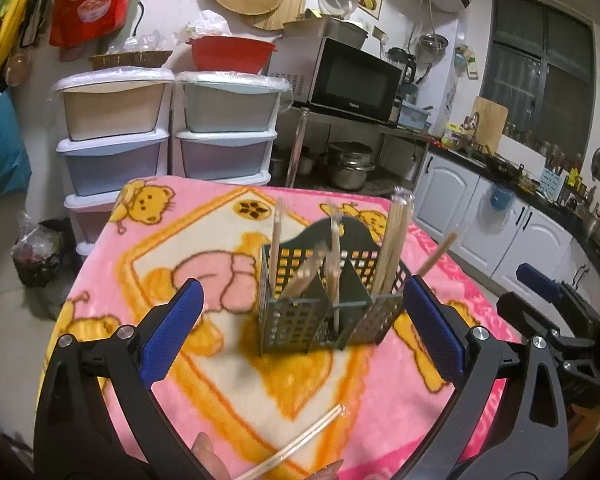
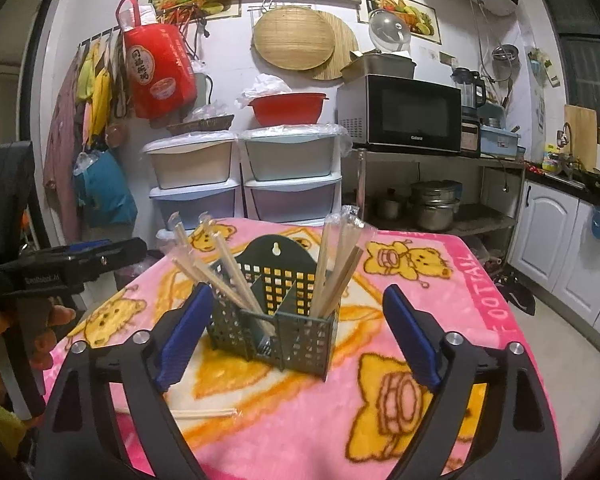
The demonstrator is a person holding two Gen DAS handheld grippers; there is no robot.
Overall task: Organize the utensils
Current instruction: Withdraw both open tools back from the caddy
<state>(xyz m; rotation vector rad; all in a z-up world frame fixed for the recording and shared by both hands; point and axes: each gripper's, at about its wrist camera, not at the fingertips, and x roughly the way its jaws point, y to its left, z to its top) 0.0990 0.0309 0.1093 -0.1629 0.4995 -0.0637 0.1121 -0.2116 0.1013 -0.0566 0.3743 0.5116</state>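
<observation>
One wrapped chopstick pair (image 2: 204, 413) lies loose on the pink-blanketed bench (image 2: 480, 300), left and near side of the green caddy (image 2: 276, 320). Left tongs (image 1: 300, 320) and right tongs (image 2: 296, 332) are both spread, empty. Grip it mid-length, lift clear, then thread between the leaning sticks (image 2: 340, 264) already crowding the caddy.

I note a dark green perforated plastic utensil caddy (image 2: 274, 320), matt. It holds pale wooden chopsticks (image 2: 332, 276), some in glossy clear wrappers. Pink fleece bear-print blanket (image 2: 440, 300), fuzzy. Both grippers' blue finger pads (image 1: 434, 328) look finely textured; upper right of my right view, a glossy black microwave (image 2: 404, 114).
</observation>
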